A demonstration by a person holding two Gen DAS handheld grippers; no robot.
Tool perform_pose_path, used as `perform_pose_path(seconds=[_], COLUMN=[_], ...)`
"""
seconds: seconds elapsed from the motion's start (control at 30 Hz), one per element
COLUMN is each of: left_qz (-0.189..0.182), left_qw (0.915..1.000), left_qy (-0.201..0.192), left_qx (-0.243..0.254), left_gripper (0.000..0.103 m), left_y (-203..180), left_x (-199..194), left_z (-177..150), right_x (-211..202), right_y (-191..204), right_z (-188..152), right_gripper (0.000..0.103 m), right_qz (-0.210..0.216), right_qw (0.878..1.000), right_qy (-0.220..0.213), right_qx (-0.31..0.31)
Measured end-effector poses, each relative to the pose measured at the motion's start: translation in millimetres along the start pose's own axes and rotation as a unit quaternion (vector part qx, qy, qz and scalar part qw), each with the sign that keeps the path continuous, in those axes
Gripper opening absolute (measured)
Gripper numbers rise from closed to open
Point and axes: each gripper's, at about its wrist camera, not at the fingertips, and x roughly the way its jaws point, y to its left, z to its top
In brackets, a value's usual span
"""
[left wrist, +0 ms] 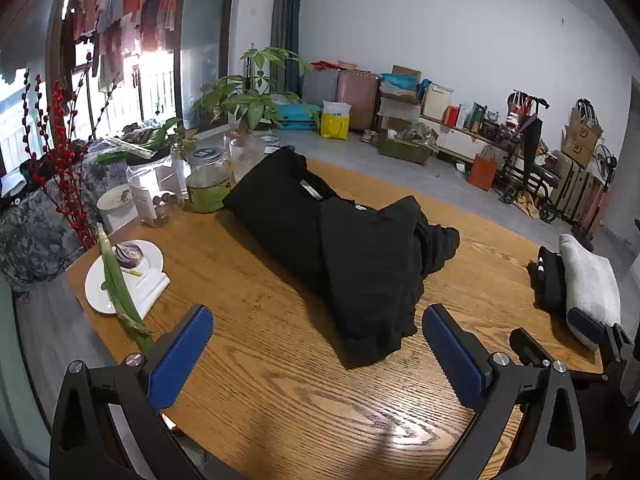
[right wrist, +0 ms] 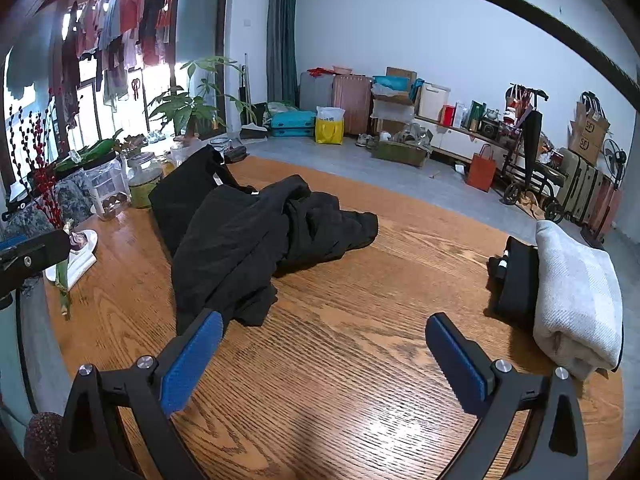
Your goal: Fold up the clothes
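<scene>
On the table (left wrist: 280, 380) lie 2 black garments (left wrist: 360, 260) heaped at 12 o'clock, plus 2 folded pieces at 3 o'clock: 1 black (right wrist: 518, 280) and 1 white (right wrist: 576, 300). At 9 o'clock sits 1 plate (left wrist: 96, 292) bearing 1 onion half (left wrist: 129, 255) and 1 leek (left wrist: 118, 288). At 10 o'clock stand 2 jars (left wrist: 208, 184).

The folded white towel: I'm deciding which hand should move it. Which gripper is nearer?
Right. The right gripper hovers just beside the folded white towel; the left gripper sits farther away, facing the black garment.
</scene>
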Motion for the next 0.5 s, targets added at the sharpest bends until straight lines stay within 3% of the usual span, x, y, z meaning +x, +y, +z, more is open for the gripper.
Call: perform_pose_path(seconds=[0.5], left_qz=[0.005], left_qw=[1.0000], left_qy=[0.002], left_qx=[0.008], left_gripper=[0.103], left_y=[-1.0], left_x=[3.2], left_z=[-2.1], right_x=[7.6], right_y=[2.5], right_z=[-2.5], right_gripper=[0.103], right_qz=[0.004], right_qw=[1.000], right_qy=[0.016], right_qx=[0.000])
